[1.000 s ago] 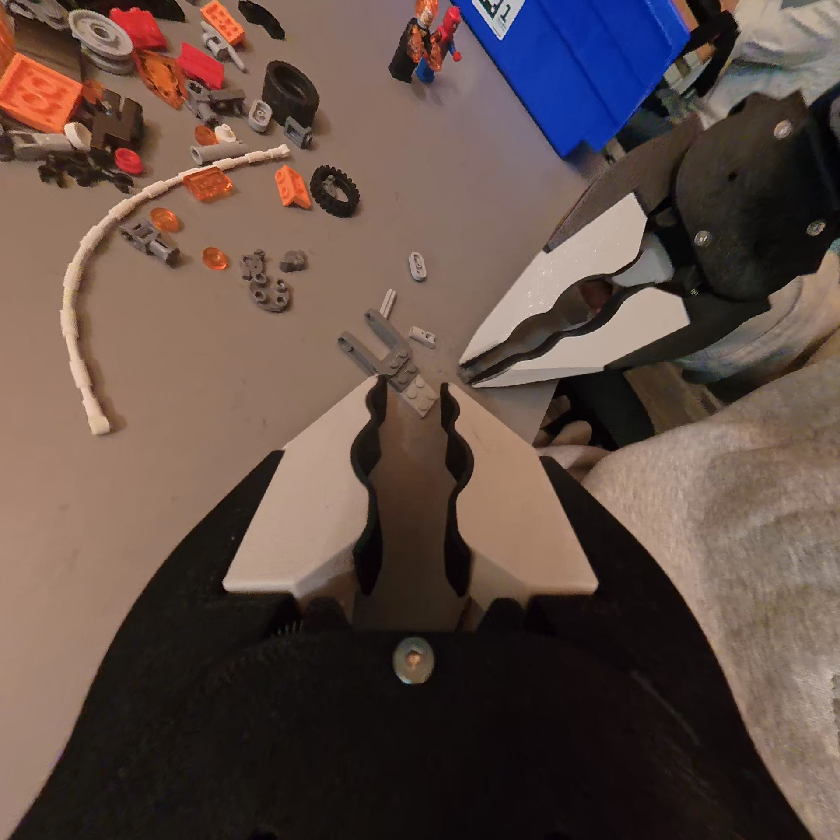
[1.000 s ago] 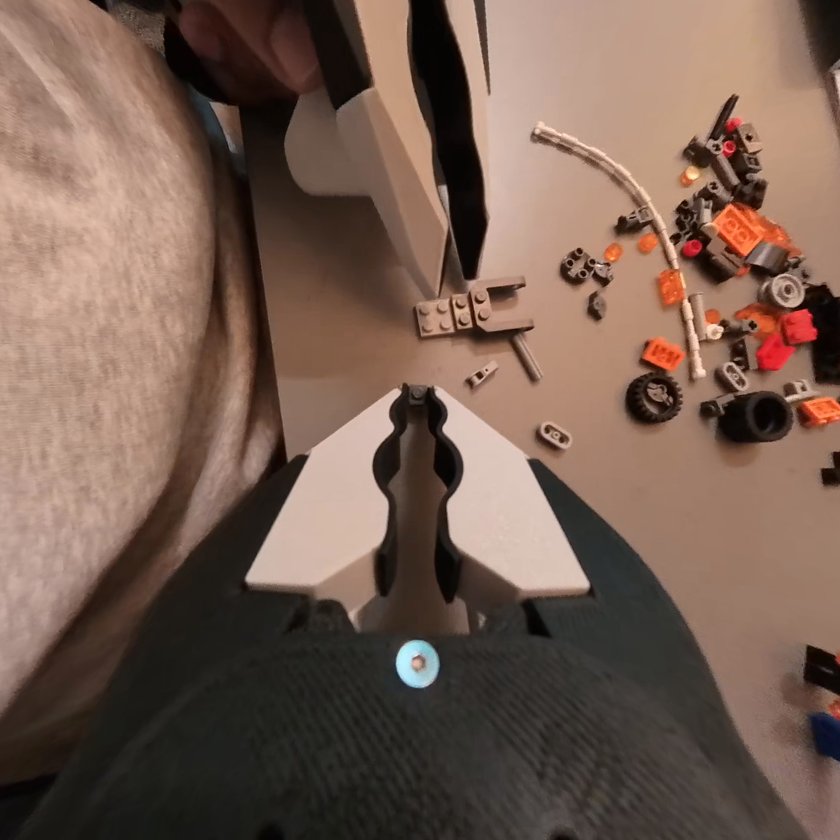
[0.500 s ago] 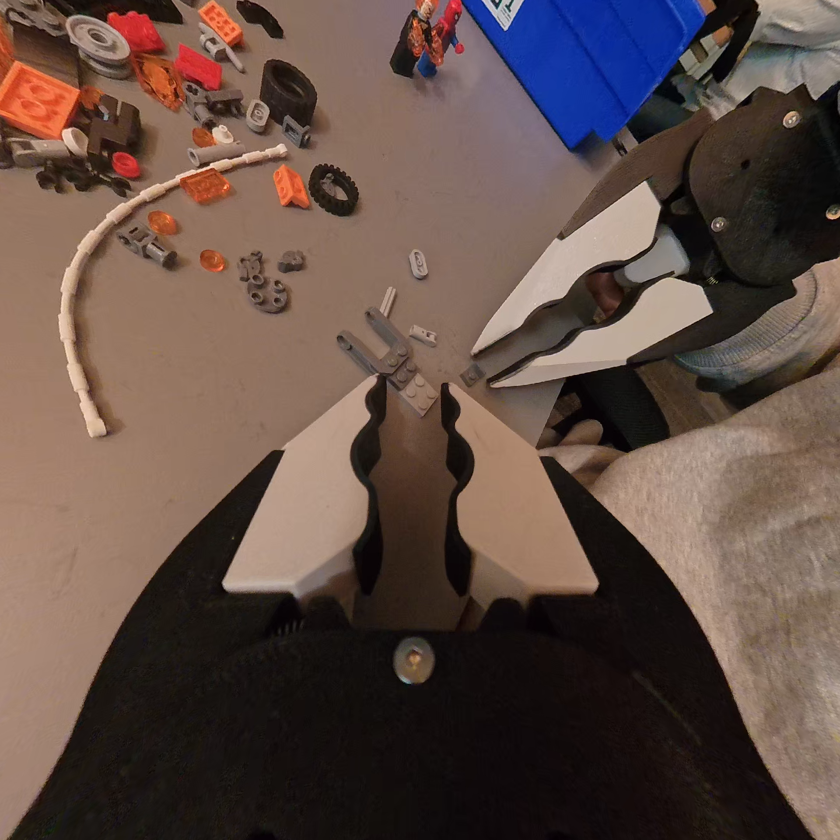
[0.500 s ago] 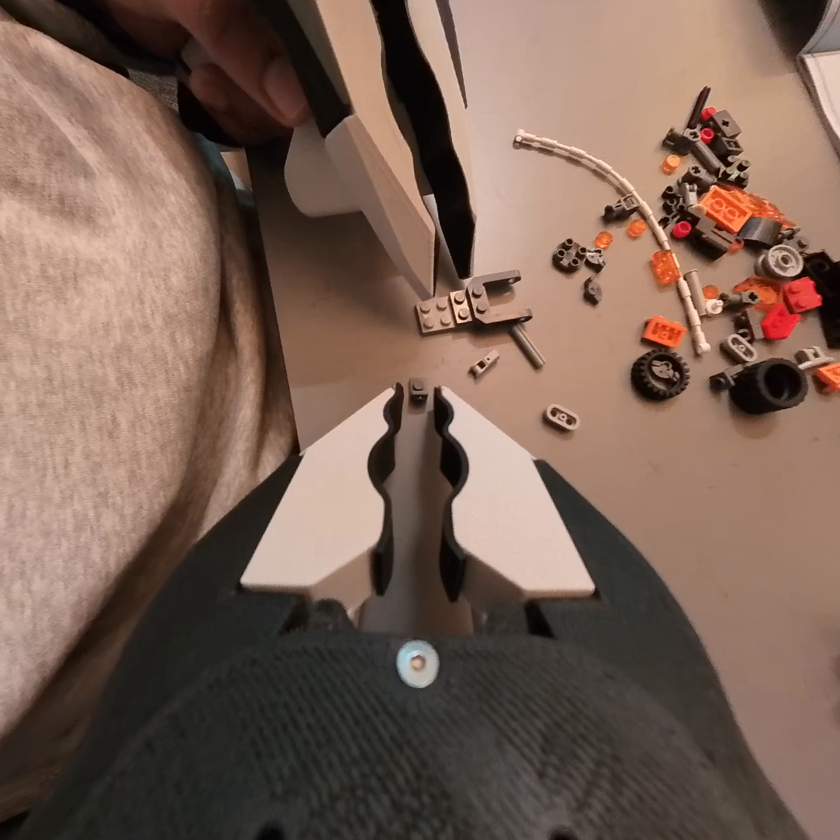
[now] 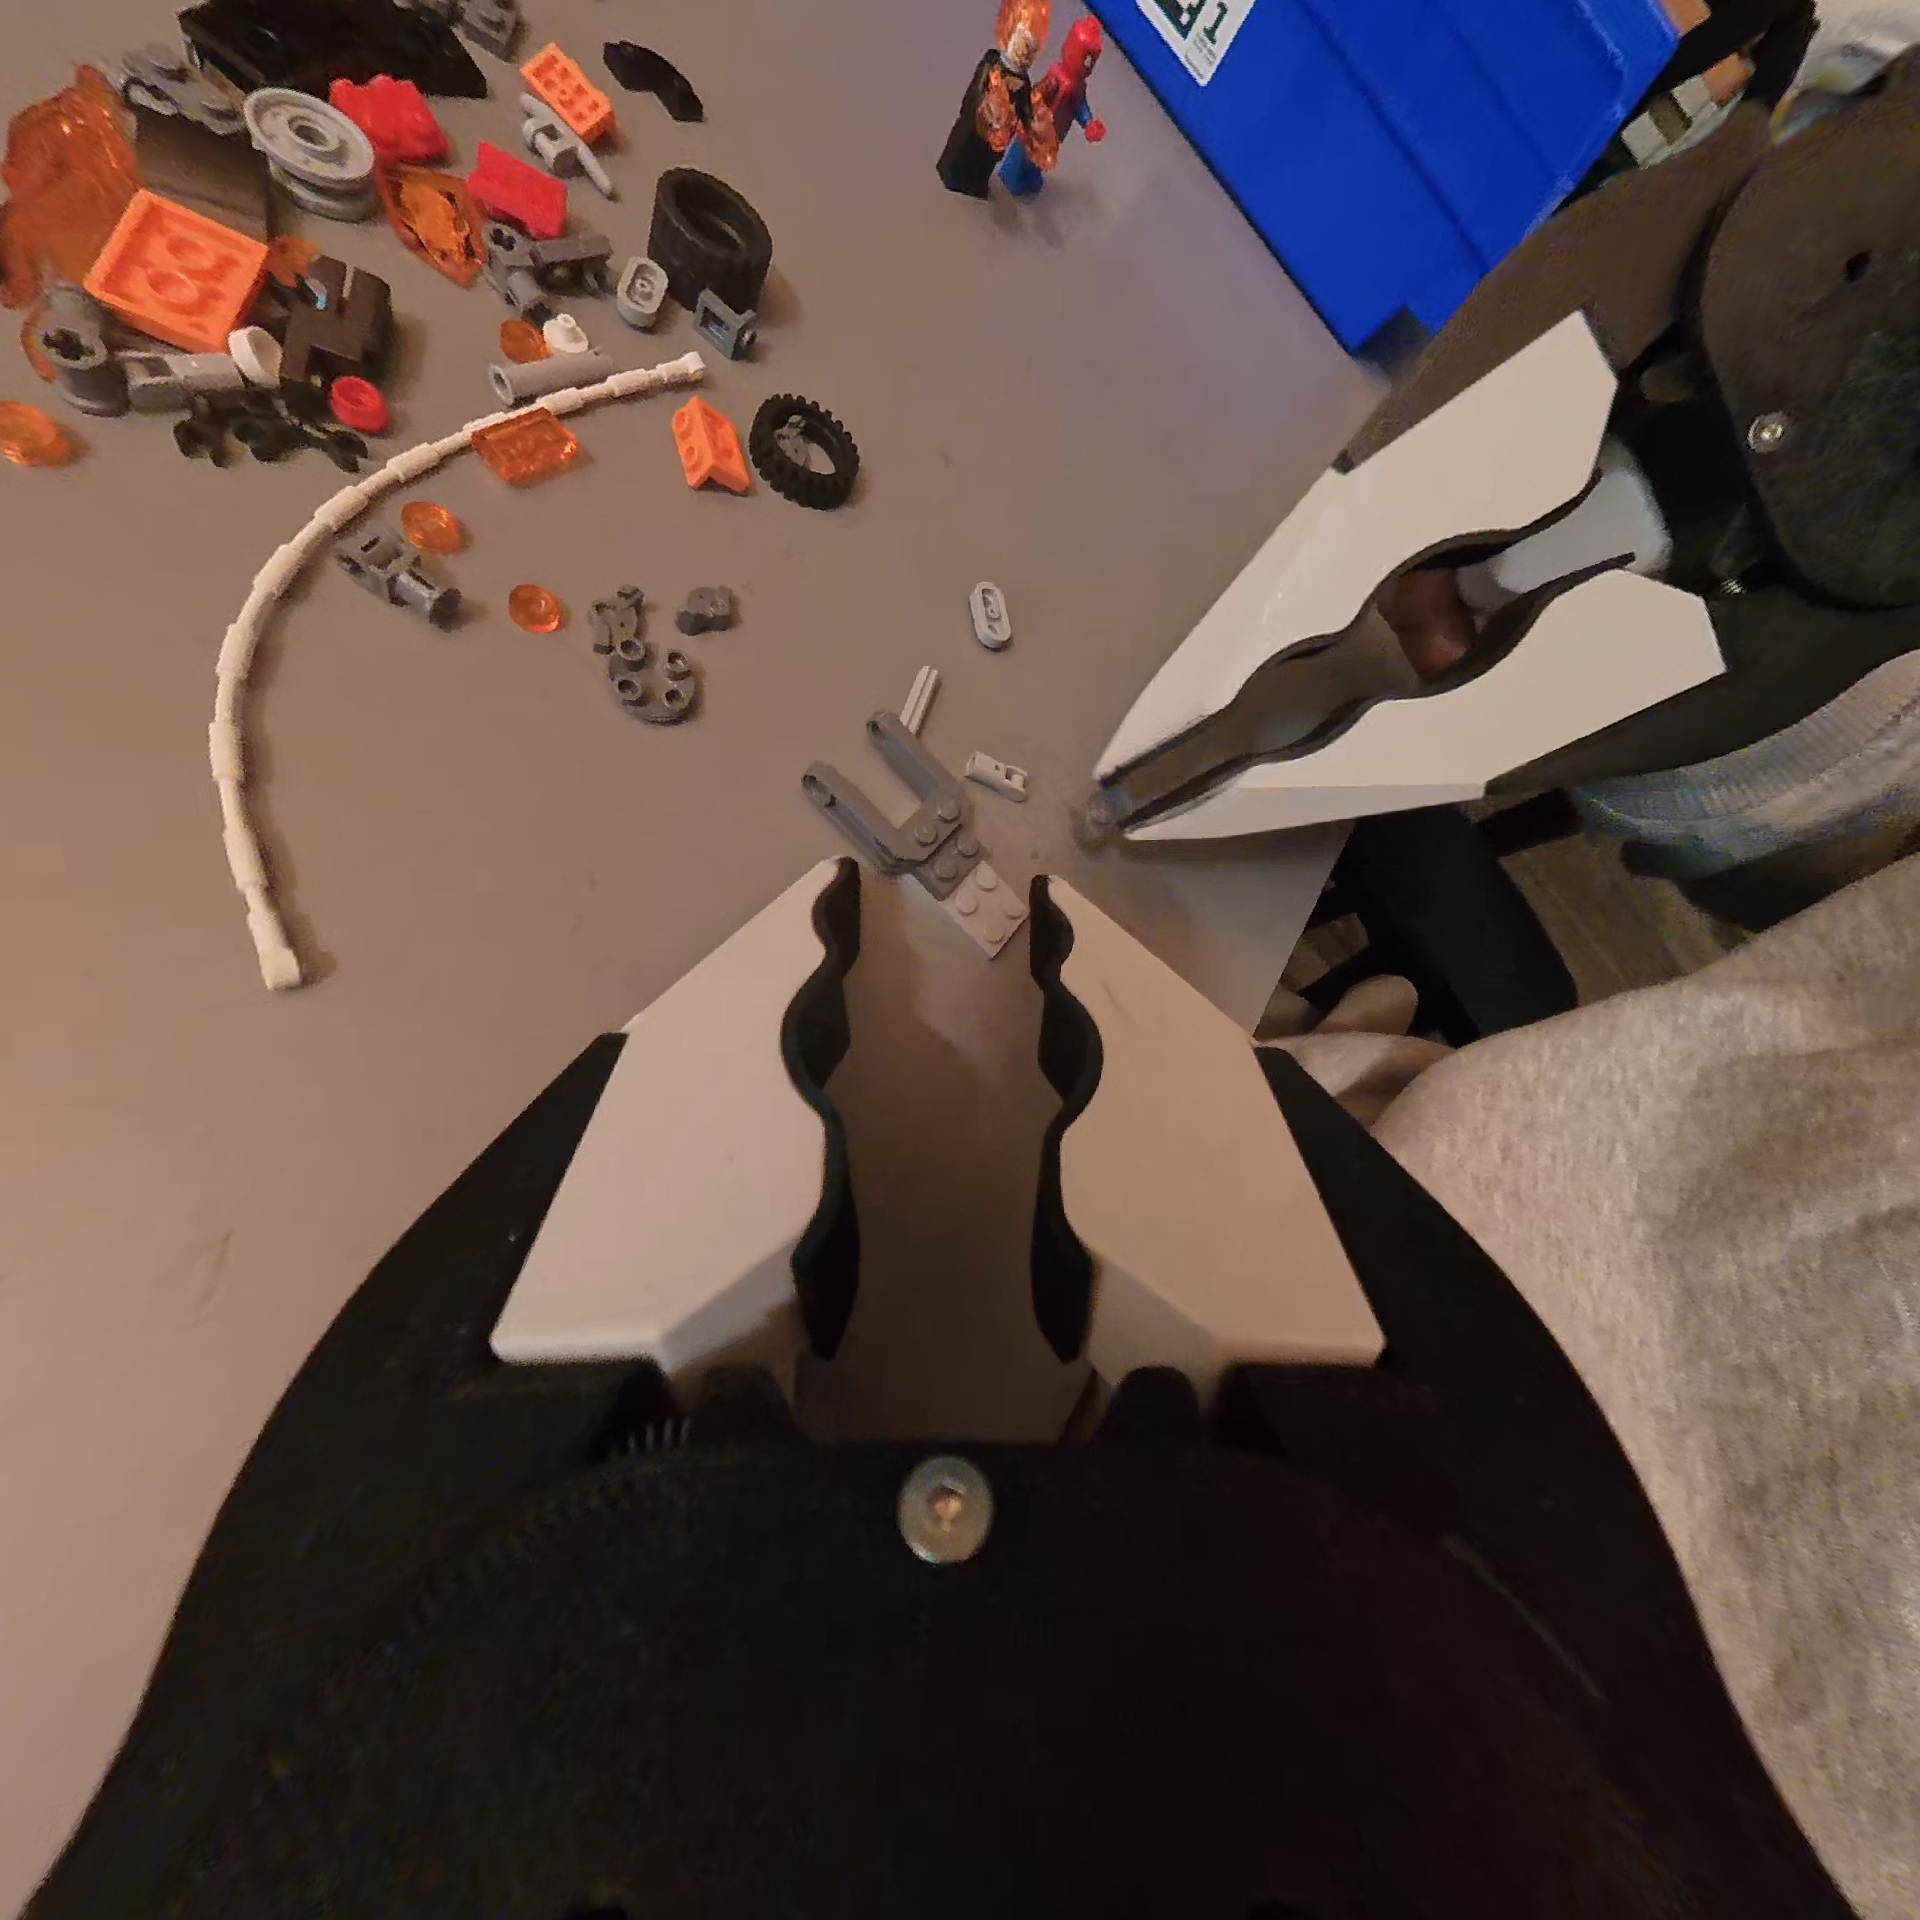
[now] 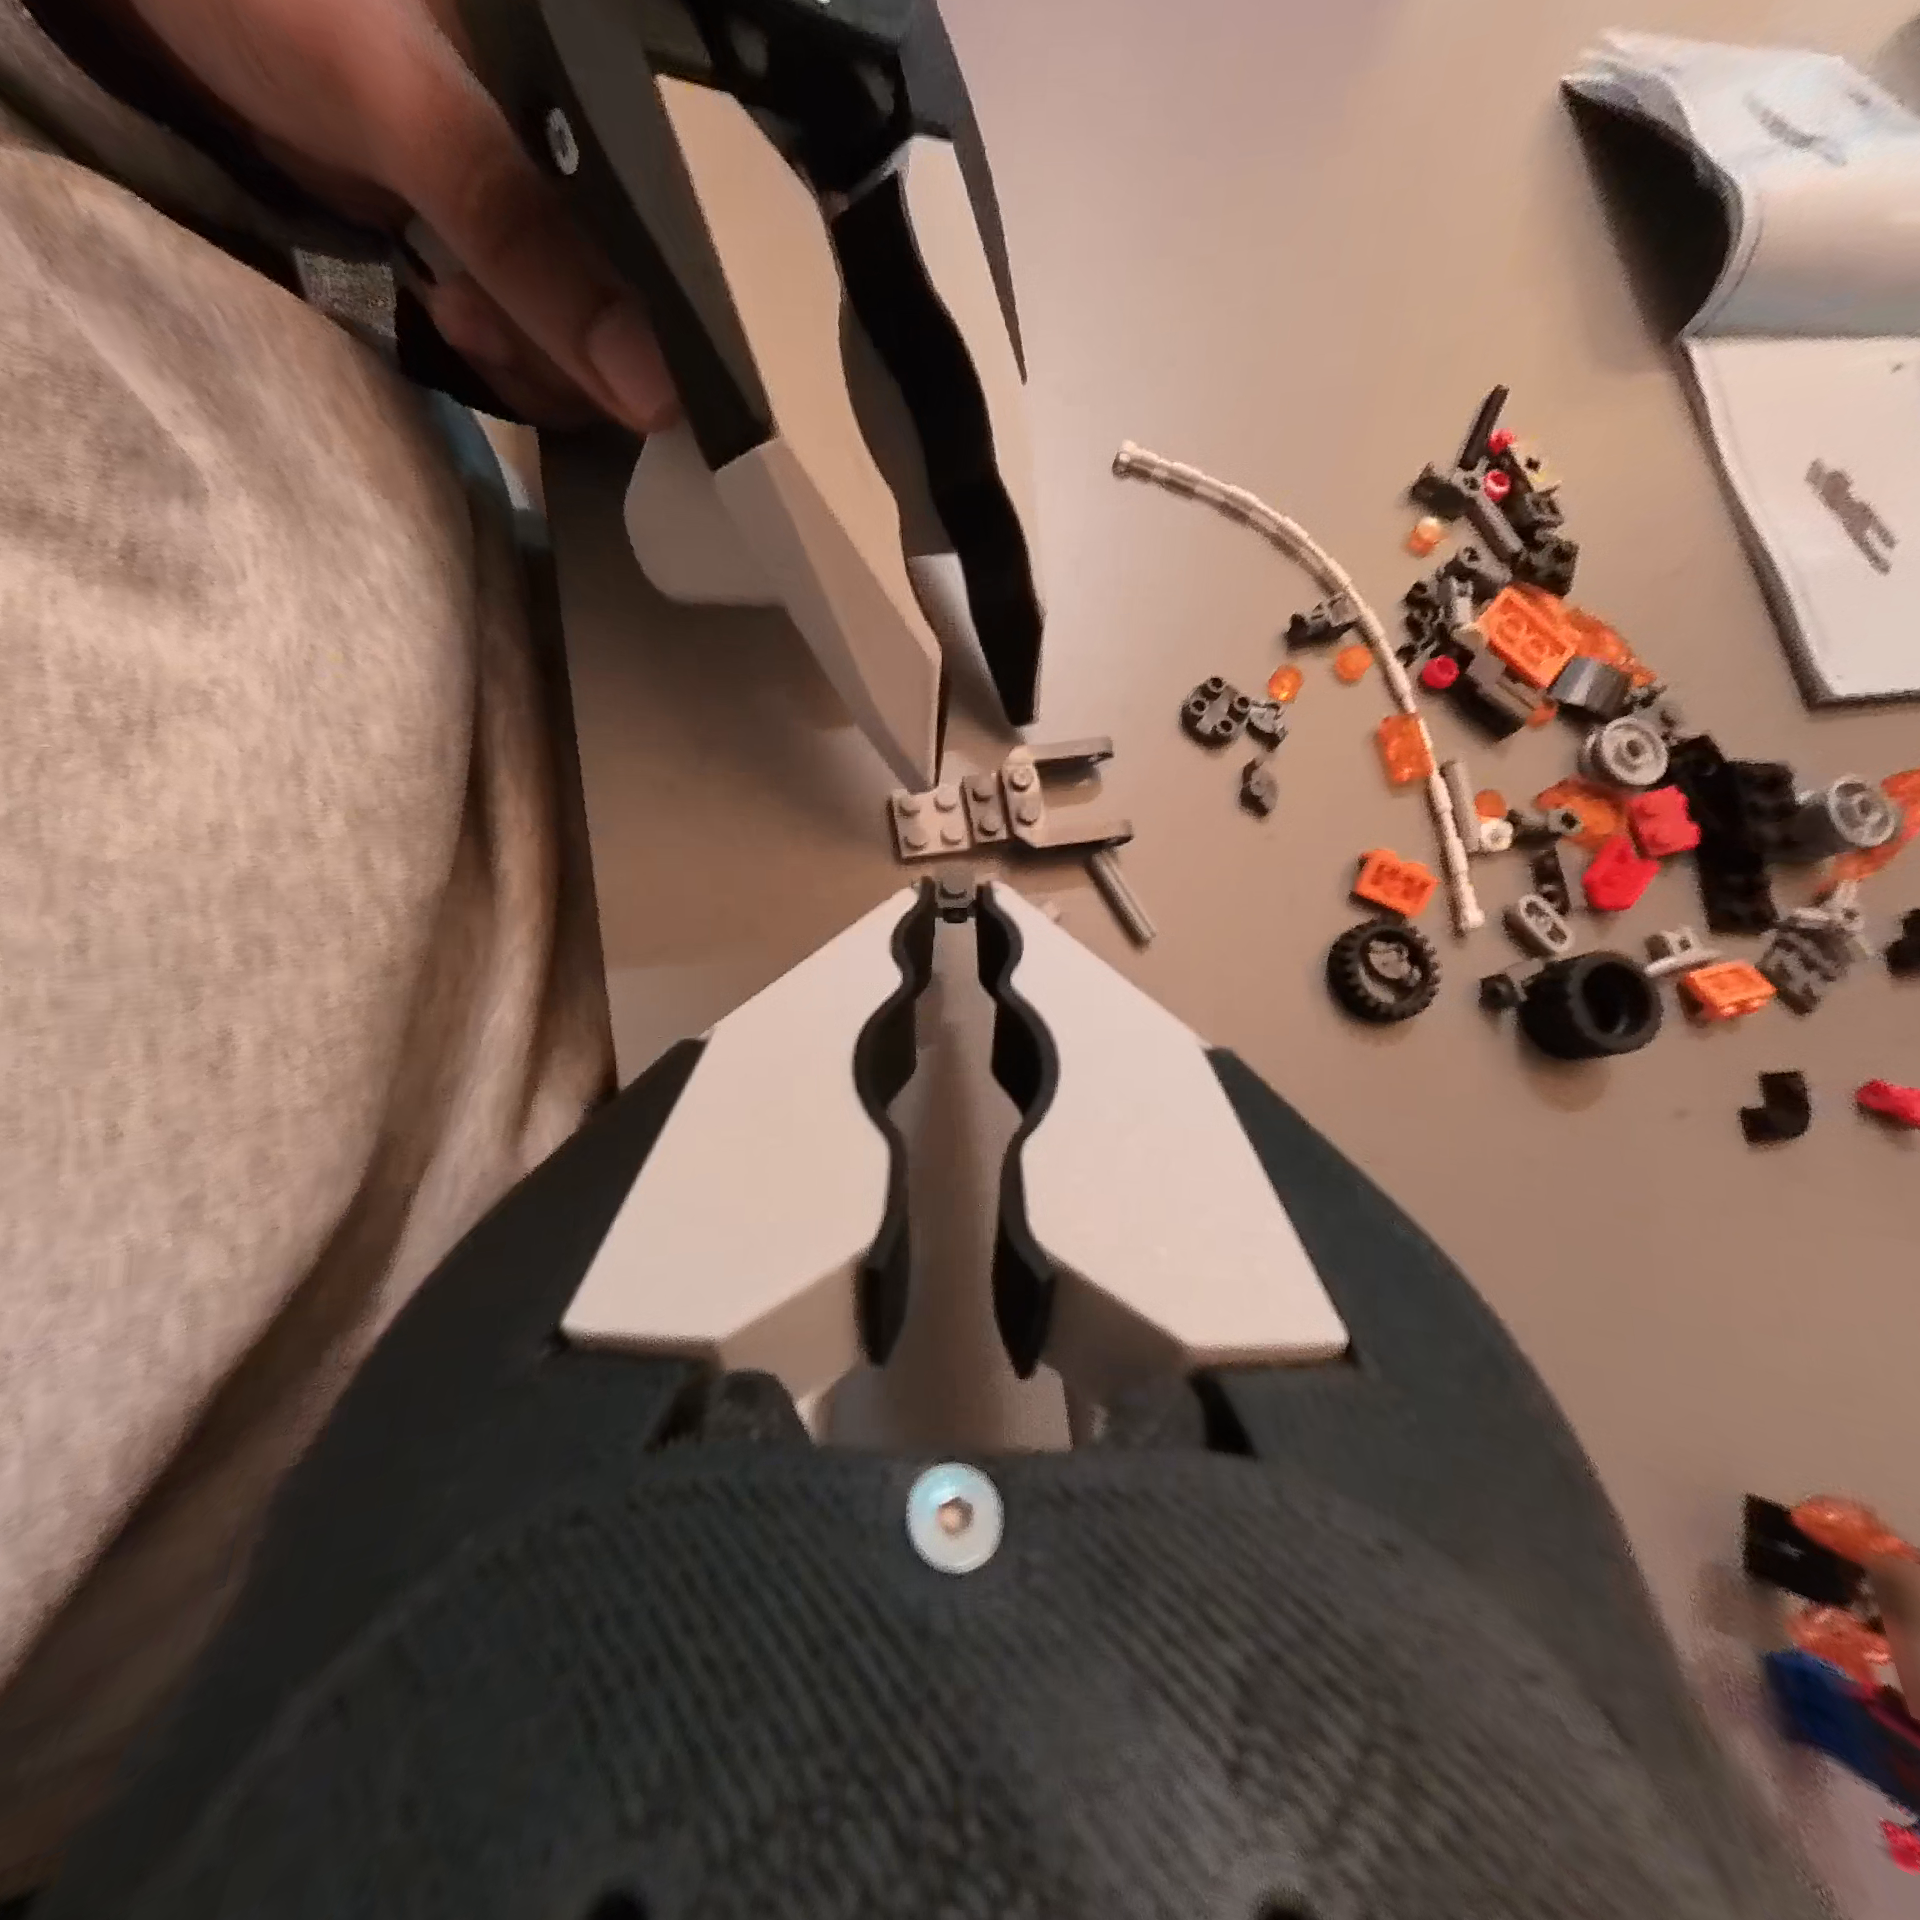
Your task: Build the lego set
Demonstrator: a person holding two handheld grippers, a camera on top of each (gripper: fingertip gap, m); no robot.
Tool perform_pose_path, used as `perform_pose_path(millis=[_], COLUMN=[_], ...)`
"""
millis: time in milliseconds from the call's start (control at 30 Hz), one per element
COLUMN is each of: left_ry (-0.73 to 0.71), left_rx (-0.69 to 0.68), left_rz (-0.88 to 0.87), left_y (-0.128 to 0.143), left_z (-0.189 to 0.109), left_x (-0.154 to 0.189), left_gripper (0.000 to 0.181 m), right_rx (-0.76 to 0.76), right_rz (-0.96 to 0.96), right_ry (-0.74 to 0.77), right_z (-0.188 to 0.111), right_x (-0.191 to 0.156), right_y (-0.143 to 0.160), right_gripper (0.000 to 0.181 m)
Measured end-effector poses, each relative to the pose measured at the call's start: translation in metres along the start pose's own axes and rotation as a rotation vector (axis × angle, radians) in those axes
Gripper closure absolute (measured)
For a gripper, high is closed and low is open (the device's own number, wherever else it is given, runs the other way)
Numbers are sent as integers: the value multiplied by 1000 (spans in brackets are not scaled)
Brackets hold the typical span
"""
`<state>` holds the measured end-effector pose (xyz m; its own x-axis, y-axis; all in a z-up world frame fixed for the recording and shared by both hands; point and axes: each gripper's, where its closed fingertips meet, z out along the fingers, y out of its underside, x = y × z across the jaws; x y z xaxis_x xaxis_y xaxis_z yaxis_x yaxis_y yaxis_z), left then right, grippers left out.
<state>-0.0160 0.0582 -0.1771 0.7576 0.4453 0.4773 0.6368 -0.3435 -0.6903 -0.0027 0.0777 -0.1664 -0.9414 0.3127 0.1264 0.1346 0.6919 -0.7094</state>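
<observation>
Grey plates joined into a small forked assembly [image 5: 914,821] lie flat on the table [image 5: 520,1091], near its front edge and just ahead of your left gripper [image 5: 940,894]. That claw is spread wide, holding nothing, and the light grey end of the assembly sits in the gap between its tips. Your right gripper [image 6: 948,902] is pinched on a tiny dark grey piece [image 6: 951,894] right at its tips, and in the right wrist view that piece sits just beside the near edge of the assembly; whether the two touch cannot be told. In the left wrist view the same right gripper [image 5: 1107,816] comes in from the right with its tips low at the table, the small piece [image 5: 1096,816] blurred between them.

Further out, a curved white chain of links [image 5: 249,665] lies on the table, with a small spoked tyre [image 5: 803,450], a fat black tyre [image 5: 711,241] and a scatter of orange, red, black and grey bricks around it. Two small figures [image 5: 1023,104] stand near a blue bin [image 5: 1382,135]. An open booklet [image 6: 1829,520] lies beyond the bricks in the right wrist view.
</observation>
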Motion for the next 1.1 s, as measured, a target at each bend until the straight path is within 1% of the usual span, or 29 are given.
perform_pose_path(millis=[200,533,700,867,1033,1100], left_ry=[40,148,128,142,71,71], left_rx=[10,12,0,-90,-112,-116], left_rz=[-48,-162,-152,-126,-100,-108], left_y=[-3,-9,-7,8,8,8], left_z=[1,3,1,1,7,7], left_x=[1,1,-2,7,3,2], left_gripper=[151,155,155,165,173,174], right_rx=[-12,4,21,15,11,-1], right_rz=[-71,-58,-35,-32,-19,-14], right_ry=[-52,-110,-127,-130,-138,-137], right_z=[14,19,20,22,23,23], right_x=[3,2,0,-1,0,0], right_y=[-3,-1,-3,-1,-2,-2], right_gripper=[175,175,175,175,175,175])
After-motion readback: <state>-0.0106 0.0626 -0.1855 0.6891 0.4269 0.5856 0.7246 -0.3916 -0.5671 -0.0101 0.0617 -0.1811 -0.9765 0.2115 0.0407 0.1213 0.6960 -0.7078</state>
